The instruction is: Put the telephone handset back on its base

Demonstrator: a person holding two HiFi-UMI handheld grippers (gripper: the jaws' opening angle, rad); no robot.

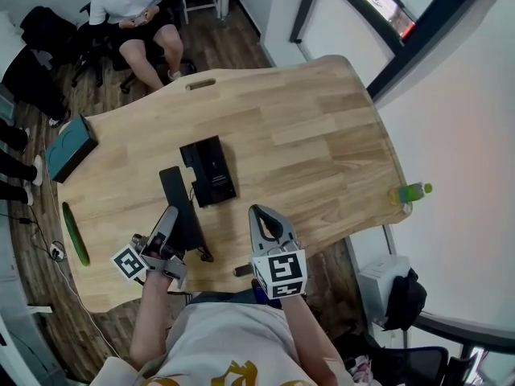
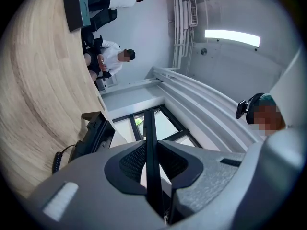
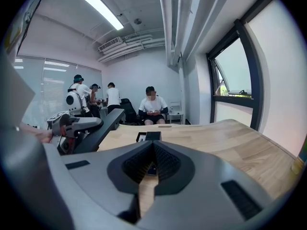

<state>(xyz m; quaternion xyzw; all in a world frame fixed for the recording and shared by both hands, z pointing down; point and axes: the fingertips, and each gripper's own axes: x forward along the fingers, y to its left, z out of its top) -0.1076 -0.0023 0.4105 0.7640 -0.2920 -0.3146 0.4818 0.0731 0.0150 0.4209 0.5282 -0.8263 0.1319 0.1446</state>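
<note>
Handset gripped beside its base

The black handset is clamped between the jaws of the left gripper. The jaws are set narrow and are pressed on the thin side of the handset. In the left gripper view, a dark edge is seen running straight out between the two pads.

The handset is held over the near-left part of the wooden table, just to the left of the base, and its far end is seen close to the left side of the base. In the right gripper view it is shown tilted, with the far end raised above the table top. A coiled cord is seen beside the base in the left gripper view.

The right gripper is seen to the right of the handset, close to the near edge of the table. Its jaws are pressed together and nothing is held between them.

A green bottle is placed at the right edge of the table, and a teal box at the left edge. A seated person in a white shirt is seen beyond the far edge.
</note>
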